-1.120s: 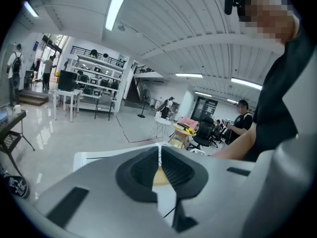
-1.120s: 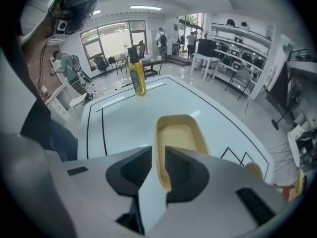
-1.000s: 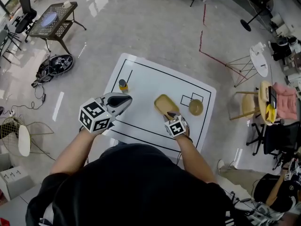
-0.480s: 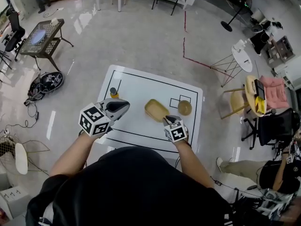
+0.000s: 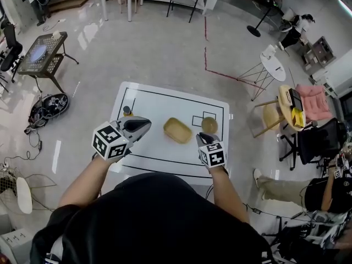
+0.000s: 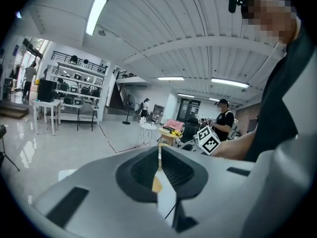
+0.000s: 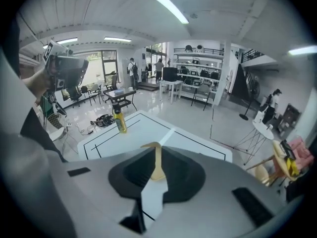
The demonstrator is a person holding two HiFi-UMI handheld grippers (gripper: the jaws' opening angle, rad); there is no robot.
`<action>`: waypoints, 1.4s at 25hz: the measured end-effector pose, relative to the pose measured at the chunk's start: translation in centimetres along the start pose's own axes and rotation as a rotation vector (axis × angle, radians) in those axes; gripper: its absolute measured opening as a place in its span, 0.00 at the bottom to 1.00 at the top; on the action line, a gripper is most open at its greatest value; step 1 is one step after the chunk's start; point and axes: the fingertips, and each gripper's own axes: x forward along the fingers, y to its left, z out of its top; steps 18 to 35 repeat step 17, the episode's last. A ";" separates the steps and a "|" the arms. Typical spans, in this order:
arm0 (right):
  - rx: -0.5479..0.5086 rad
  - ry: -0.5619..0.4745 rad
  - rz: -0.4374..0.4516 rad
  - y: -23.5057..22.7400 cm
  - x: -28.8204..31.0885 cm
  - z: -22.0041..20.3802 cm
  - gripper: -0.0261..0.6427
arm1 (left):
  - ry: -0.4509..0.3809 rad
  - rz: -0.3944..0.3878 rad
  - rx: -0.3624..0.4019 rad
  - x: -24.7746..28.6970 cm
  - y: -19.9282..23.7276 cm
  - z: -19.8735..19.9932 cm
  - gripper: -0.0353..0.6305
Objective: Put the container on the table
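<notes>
The tan rectangular container (image 5: 177, 130) rests on the white table (image 5: 165, 100), near its middle. My right gripper (image 5: 201, 137) hovers just off the container's right corner, jaws shut and holding nothing. In the right gripper view (image 7: 157, 150) only a tan sliver of the container (image 7: 157, 170) shows through the slit between the jaws. My left gripper (image 5: 145, 125) is held above the table's left part, also shut and empty. A bit of tan container (image 6: 156, 184) shows through its slit (image 6: 159, 150) too.
A yellow bottle (image 5: 127, 111) stands at the table's far left corner. A round tan bowl (image 5: 209, 125) sits right of the container beside small black squares. Chairs and a side table (image 5: 273, 65) crowd the right. A person (image 6: 224, 123) stands beyond.
My right gripper has drawn back from the container's near corner to its right side. The container stays on the table. The left gripper has barely moved; the head camera shifted.
</notes>
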 end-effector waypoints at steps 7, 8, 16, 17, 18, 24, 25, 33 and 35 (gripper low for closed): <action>0.052 -0.082 -0.073 -2.3 -3.4 1.1 0.08 | -0.003 -0.003 0.005 -0.2 -0.5 0.4 0.09; 0.055 -0.087 -0.081 -2.5 -3.8 1.1 0.08 | -0.003 -0.004 0.004 -0.3 -0.5 0.3 0.09; 0.095 -0.104 -0.117 -3.3 -5.3 -0.1 0.06 | -0.005 -0.015 0.014 0.1 -0.7 0.6 0.09; 0.100 -0.107 -0.120 -3.4 -5.5 -0.2 0.06 | -0.004 -0.017 0.016 0.1 -0.8 0.5 0.09; 0.100 -0.107 -0.120 -3.4 -5.5 -0.2 0.06 | -0.004 -0.017 0.016 0.1 -0.8 0.5 0.09; 0.100 -0.107 -0.120 -3.4 -5.5 -0.2 0.06 | -0.004 -0.017 0.016 0.1 -0.8 0.5 0.09; 0.100 -0.107 -0.120 -3.4 -5.5 -0.2 0.06 | -0.004 -0.017 0.016 0.1 -0.8 0.5 0.09; 0.100 -0.107 -0.120 -3.4 -5.5 -0.2 0.06 | -0.004 -0.017 0.016 0.1 -0.8 0.5 0.09; 0.100 -0.107 -0.120 -3.4 -5.5 -0.2 0.06 | -0.004 -0.017 0.016 0.1 -0.8 0.5 0.09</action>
